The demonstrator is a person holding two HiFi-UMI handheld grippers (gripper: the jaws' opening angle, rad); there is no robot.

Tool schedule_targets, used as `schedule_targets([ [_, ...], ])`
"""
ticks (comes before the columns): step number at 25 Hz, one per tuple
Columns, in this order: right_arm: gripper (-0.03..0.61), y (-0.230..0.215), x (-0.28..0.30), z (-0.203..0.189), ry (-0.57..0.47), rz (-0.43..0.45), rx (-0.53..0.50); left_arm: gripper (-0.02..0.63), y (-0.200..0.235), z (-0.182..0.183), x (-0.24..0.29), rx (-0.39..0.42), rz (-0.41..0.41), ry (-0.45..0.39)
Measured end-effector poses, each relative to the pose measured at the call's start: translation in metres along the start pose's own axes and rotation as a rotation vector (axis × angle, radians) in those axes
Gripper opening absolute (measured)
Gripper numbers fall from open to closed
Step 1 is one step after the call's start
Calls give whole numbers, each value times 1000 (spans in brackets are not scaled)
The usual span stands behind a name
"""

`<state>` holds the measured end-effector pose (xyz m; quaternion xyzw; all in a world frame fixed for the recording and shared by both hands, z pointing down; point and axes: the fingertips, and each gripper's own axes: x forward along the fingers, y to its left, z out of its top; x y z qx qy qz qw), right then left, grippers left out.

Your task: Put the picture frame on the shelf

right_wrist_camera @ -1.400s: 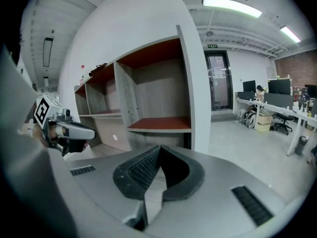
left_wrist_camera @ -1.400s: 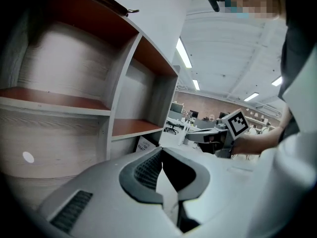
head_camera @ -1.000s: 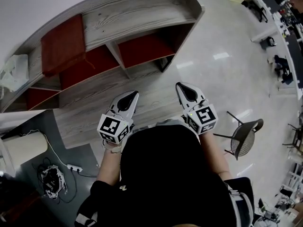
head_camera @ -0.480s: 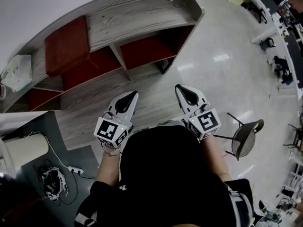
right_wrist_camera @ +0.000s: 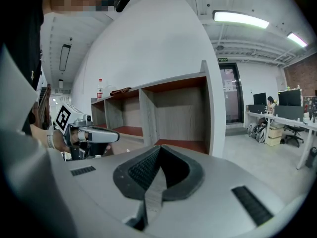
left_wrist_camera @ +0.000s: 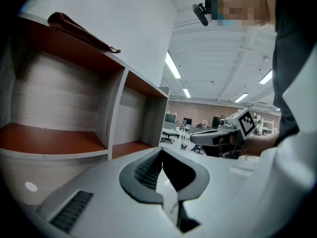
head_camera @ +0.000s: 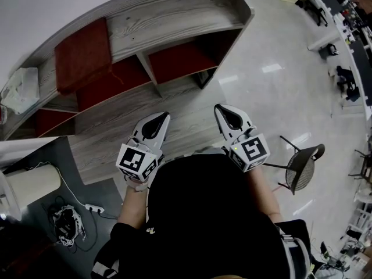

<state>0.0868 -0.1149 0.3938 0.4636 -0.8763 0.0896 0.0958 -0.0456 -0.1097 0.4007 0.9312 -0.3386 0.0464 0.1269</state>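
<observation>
Dark-red slab, likely the picture frame (head_camera: 81, 54), flat atop the shelf (head_camera: 174, 16) at 11 o'clock; we judge it light, stiff, fragile, best pinched by an edge; left gripper (head_camera: 158, 121) and right gripper (head_camera: 226, 112) both empty, jaws together.

Shelf (head_camera: 174, 16), red flat obj (head_camera: 81, 54) on top

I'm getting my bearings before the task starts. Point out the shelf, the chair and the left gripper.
shelf (head_camera: 174, 13), head view, on its grey wooden top board.
chair (head_camera: 302, 170), head view, on its dark mesh shell.
left gripper (head_camera: 157, 122), head view, at its shut jaw tips.
</observation>
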Motion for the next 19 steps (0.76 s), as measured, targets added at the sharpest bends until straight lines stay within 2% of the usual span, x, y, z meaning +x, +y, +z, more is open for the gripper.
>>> schedule_targets([
  [19,-3,0,-4,-8,17,-56,63,9,-1,-10,0,-7,-28,25],
])
